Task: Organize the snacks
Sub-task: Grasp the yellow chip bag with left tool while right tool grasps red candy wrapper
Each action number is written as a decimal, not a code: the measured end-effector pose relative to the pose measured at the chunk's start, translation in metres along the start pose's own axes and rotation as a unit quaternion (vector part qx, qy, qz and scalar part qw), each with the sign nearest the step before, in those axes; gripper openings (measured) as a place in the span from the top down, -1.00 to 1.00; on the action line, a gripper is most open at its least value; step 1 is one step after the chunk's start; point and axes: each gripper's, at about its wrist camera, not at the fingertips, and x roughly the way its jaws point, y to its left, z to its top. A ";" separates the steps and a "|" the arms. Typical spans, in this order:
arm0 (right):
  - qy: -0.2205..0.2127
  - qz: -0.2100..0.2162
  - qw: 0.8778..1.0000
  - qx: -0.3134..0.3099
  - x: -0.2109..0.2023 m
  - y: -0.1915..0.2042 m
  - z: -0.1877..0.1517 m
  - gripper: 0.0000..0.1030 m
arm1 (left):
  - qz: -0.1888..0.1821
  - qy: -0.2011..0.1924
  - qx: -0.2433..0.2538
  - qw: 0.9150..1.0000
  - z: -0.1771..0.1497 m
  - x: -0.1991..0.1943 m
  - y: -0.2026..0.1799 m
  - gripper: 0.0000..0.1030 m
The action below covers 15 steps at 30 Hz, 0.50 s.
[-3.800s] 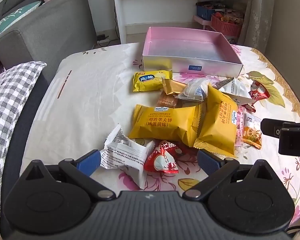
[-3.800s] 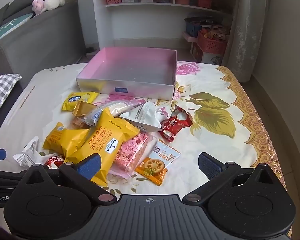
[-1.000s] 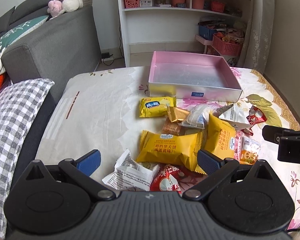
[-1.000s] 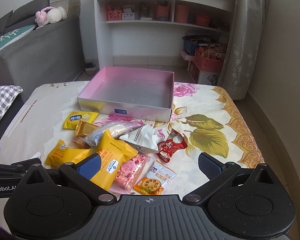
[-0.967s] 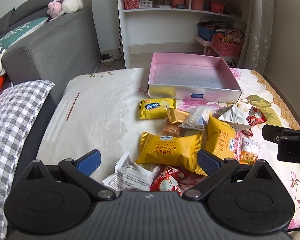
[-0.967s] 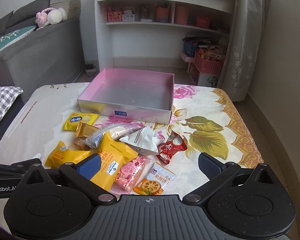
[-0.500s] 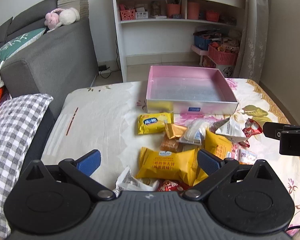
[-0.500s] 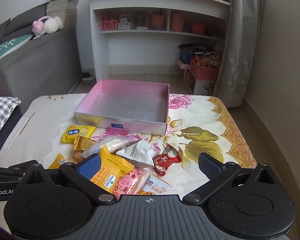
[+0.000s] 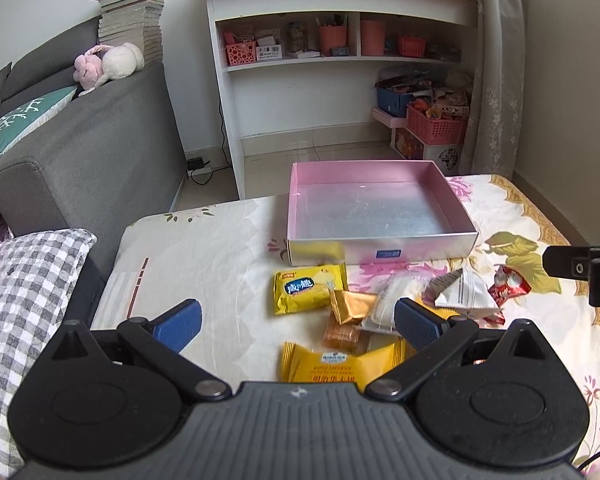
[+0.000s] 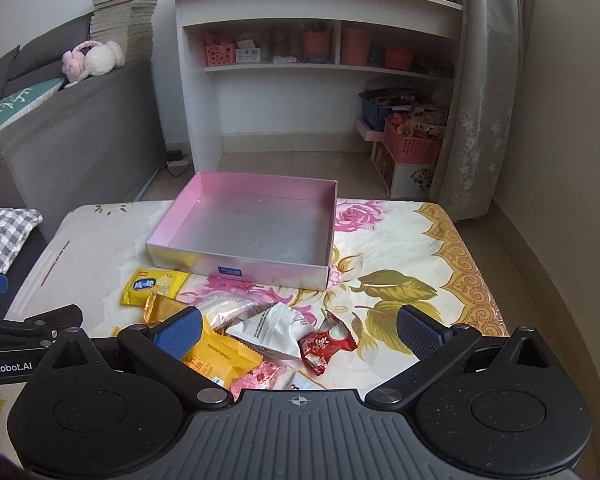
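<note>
Thus shown: start of sorting, nothing yet picked. Left claw (image 9: 296,316) held wide open, empty, hovering above near edge of snack pile; right claw (image 10: 299,330) likewise spread wide, empty, beside it to the right. Pink box (image 9: 380,246) seen empty at far side of bed (image 9: 204,256), floral sheet underneath.

Snacks lay loose, just in front of box wall:
- small yellow packet (image 9: 310,288), nearest the box, lying apart w/ free edges;
- gold wrapper (image 9: 354,306), overlapping an orange one below it;
- clear bag (image 9: 388,306) and white pouch (image 9: 466,294), tangled together;
- red candy (image 10: 326,344), off to the right;
- large yellow packet (image 9: 338,368), partly hidden by left claw body.

Risks judged from here:
- overlapping wrappers → two items pinched at once, or neighbour dragged along;
- slick foil + soft bedding → packet sliding out, or sheet caught btwn pads;
- crowded claws, close side by side → collision if both reached into pile;
- flat packets → pads skating over top w/o grip.
</note>
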 end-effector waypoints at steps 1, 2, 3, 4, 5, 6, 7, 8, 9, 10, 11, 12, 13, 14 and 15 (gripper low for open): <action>-0.001 0.000 1.000 0.001 0.002 -0.001 0.000 -1.00 | 0.001 -0.001 0.000 1.000 0.000 0.002 0.000 -1.00; -0.001 0.000 1.000 0.001 0.005 -0.002 0.001 -1.00 | 0.003 -0.004 0.002 1.000 0.000 0.004 -0.001 -1.00; -0.001 -0.003 1.000 0.001 0.007 -0.003 0.000 -1.00 | 0.008 -0.006 0.004 1.000 0.000 0.005 -0.001 -1.00; -0.003 -0.005 1.000 0.002 0.010 -0.005 -0.001 -1.00 | 0.013 -0.006 0.006 1.000 0.000 0.007 -0.002 -0.99; -0.004 -0.007 1.000 0.005 0.012 -0.005 -0.001 -1.00 | 0.015 -0.006 0.007 1.000 0.000 0.009 -0.002 -0.99; -0.004 -0.008 1.000 0.008 0.015 -0.007 -0.003 -1.00 | 0.014 -0.006 0.008 1.000 0.001 0.011 -0.003 -0.99; -0.001 -0.008 1.000 0.012 0.019 -0.009 -0.003 -1.00 | 0.013 -0.006 0.008 1.000 0.001 0.013 -0.003 -0.99; 0.002 -0.006 1.000 0.014 0.022 -0.011 -0.003 -1.00 | 0.013 -0.005 0.009 1.000 0.002 0.014 -0.004 -0.99; 0.005 -0.005 1.000 0.016 0.025 -0.012 -0.003 -1.00 | 0.012 -0.005 0.011 1.000 0.003 0.016 -0.005 -0.99; 0.007 -0.005 1.000 0.018 0.028 -0.013 -0.002 -1.00 | 0.009 -0.004 0.013 1.000 0.004 0.018 -0.006 -0.99; 0.008 -0.006 1.000 0.019 0.030 -0.015 -0.002 -1.00 | 0.004 -0.001 0.016 1.000 0.005 0.021 -0.007 -1.00; 0.008 -0.005 1.000 0.022 0.033 -0.016 0.000 -1.00 | 0.000 0.003 0.019 1.000 0.006 0.024 -0.009 -1.00; 0.009 -0.003 1.000 0.026 0.036 -0.019 0.001 -1.00 | -0.003 0.007 0.021 1.000 0.006 0.026 -0.010 -1.00; 0.011 -0.001 0.999 0.030 0.039 -0.021 0.002 -1.00 | -0.005 0.012 0.024 1.000 0.007 0.030 -0.012 -1.00; 0.014 0.001 0.999 0.035 0.042 -0.024 0.003 -1.00 | -0.008 0.016 0.025 1.000 0.007 0.033 -0.013 -1.00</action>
